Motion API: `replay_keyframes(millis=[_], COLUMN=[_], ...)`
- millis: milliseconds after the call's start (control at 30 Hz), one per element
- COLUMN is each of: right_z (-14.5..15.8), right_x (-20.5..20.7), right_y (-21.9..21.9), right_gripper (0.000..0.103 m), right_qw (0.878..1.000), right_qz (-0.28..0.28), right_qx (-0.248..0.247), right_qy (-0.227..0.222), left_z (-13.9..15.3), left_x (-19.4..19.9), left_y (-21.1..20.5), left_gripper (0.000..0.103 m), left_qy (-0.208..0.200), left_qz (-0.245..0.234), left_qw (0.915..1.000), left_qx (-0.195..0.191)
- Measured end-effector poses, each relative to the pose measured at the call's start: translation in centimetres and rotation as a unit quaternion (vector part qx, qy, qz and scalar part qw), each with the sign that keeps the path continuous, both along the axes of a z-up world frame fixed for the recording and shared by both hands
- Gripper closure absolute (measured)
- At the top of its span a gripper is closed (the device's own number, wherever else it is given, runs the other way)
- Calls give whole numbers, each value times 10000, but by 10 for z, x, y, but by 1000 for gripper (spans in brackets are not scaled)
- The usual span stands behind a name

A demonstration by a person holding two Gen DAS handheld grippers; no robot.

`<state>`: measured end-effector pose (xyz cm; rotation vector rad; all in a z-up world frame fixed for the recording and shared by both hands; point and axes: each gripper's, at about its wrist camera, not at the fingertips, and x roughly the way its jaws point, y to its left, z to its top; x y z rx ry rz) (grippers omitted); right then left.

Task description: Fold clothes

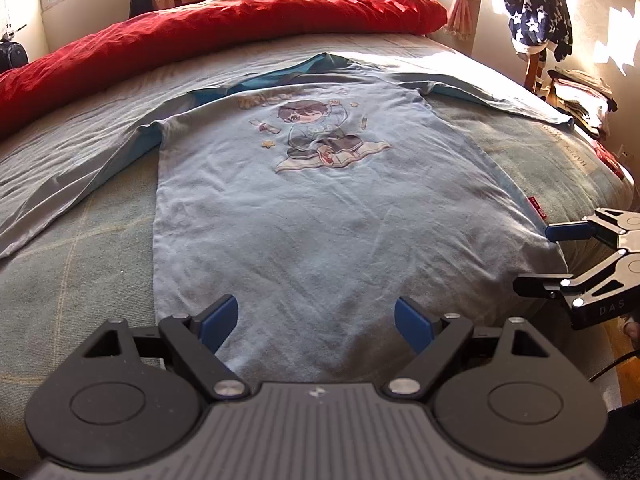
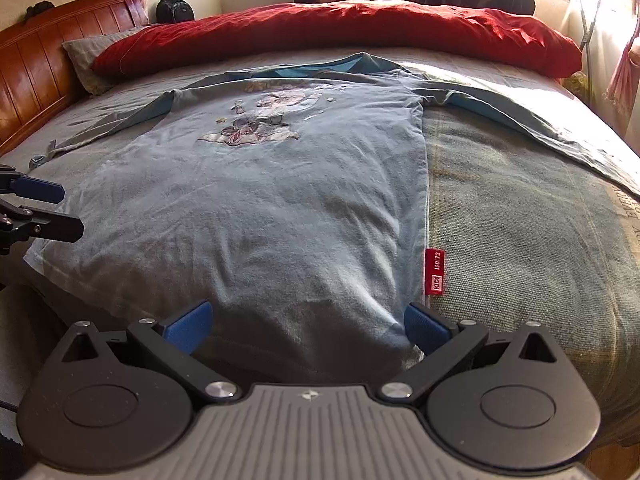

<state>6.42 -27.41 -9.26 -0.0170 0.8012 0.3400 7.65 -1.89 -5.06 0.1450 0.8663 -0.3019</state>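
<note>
A light blue long-sleeved shirt (image 1: 320,208) (image 2: 256,200) with a cartoon print (image 1: 320,132) lies flat, front up, on the bed, both sleeves spread outward. Its hem faces me. My left gripper (image 1: 316,320) is open just above the hem at the shirt's left half, nothing between its blue pads. My right gripper (image 2: 308,326) is open over the hem's right corner, next to a red tag (image 2: 435,270). The right gripper (image 1: 560,256) also shows at the right edge of the left wrist view, and the left gripper (image 2: 60,208) at the left edge of the right wrist view.
A grey-green bedspread (image 1: 80,248) covers the bed. A red duvet (image 1: 224,24) lies bunched along the far side, with a grey pillow (image 2: 86,56) and a wooden headboard (image 2: 48,48) to the left. A chair with star-print clothing (image 1: 536,12) stands at the right.
</note>
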Motion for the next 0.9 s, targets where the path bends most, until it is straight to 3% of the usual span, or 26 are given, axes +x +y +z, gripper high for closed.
replay_keyframes(millis=[167,233,367,567,800,900], right_z=[6,10,28,68,102,109], right_x=[-9,-11,-8,30,109,148], right_y=[-11,-14,-15,-20,-26,-21], right_gripper=[0,0,0,2,23,47], right_qw=[9997,9995,9998,9981,9913,9858], right_qz=[-185,-184,75,519,1212,1481], right_qx=[164,235,173,-145,-483,-778], right_qy=[47,89,-16,-290,-193,-166], left_z=[-28,-32,-25,-2,30,39], left_x=[2,-2,-5,11,68,101], left_y=[4,8,17,26,34,30], left_gripper=[18,18,18,18,23,34], left_qy=[389,332,267,67,-104,-295], left_qz=[79,56,80,-219,-848,-1280], left_qw=[9991,9992,9987,9996,9958,9883], left_qx=[-152,-210,-422,-139,313,772])
